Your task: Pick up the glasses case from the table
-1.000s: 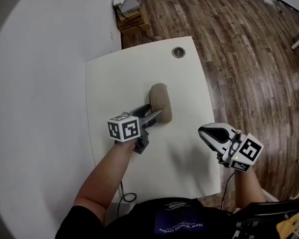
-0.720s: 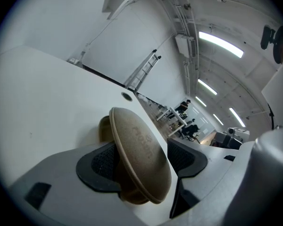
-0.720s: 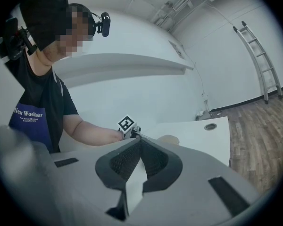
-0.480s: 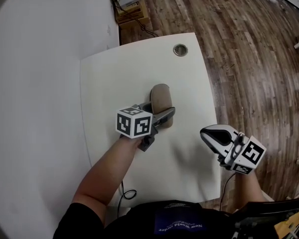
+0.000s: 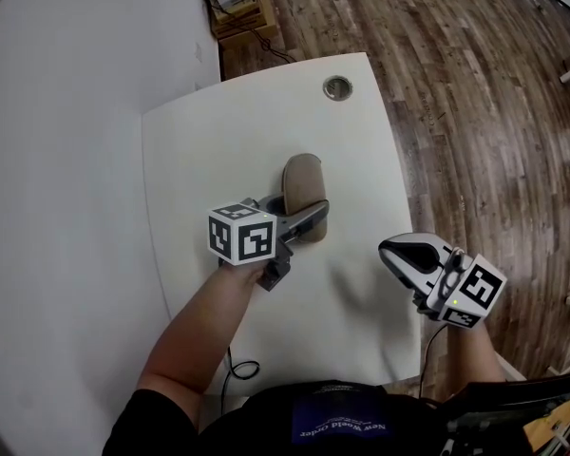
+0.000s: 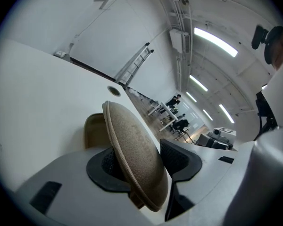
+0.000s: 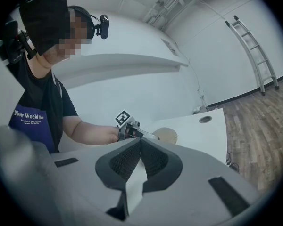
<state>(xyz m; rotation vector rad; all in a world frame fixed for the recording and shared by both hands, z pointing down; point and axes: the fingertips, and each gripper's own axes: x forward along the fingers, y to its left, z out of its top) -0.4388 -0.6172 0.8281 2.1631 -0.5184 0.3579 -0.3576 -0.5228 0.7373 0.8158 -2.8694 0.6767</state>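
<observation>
surface (image 5: 199, 160): white, only the case on it
case (image 5: 302, 183): mid-surface, long axis running near edge to far edge
left hand-held gripper (image 5: 299, 215): the nearer one, jaws just been closing across the case's near end, and the pads look to be on it
right hand-held gripper (image 5: 399, 255): pinched together, empty, over by the right edge
</observation>
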